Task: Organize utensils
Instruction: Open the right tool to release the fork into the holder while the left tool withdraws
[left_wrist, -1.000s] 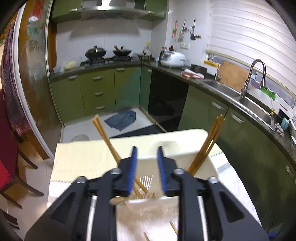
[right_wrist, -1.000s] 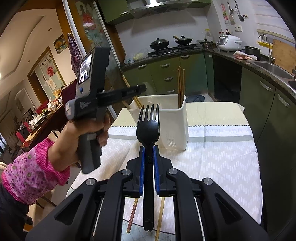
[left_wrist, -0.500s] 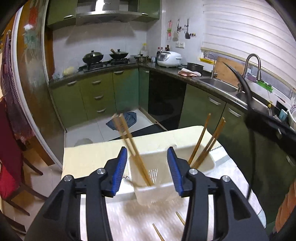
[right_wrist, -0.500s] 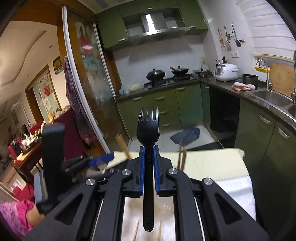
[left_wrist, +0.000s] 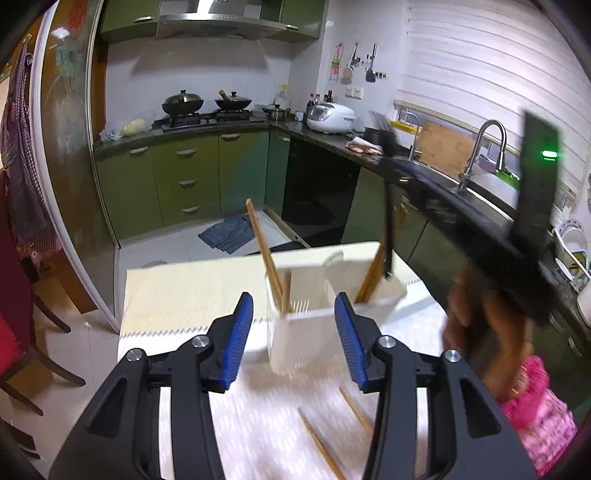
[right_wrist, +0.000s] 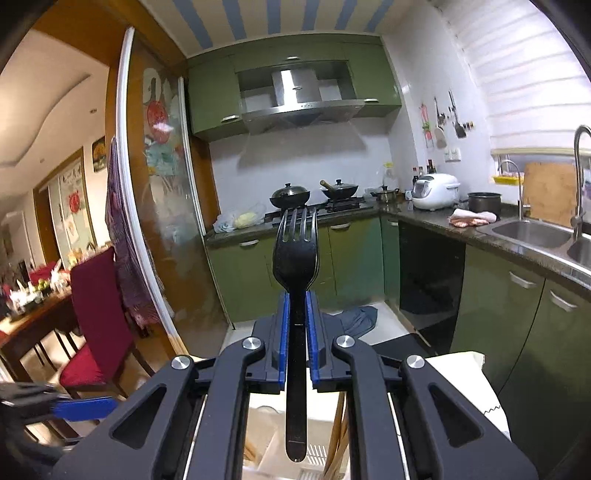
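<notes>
Black fork poised over the white utensil holder

The right gripper (right_wrist: 297, 332) is clamped on the black fork (right_wrist: 295, 254) — tines up, handle tip hanging just above the holder (left_wrist: 314, 332) and its upright chopsticks (left_wrist: 267, 258). The left gripper (left_wrist: 293, 339) is spread wide and holds nothing, just in front of the holder — loose chopsticks (left_wrist: 321, 446) lie nearer than the holder on the cloth (left_wrist: 192, 288)

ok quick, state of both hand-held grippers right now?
Left hand-held gripper: open, holding nothing, in front of the caddy.
Right hand-held gripper: closed on the black fork, tines up.
</notes>
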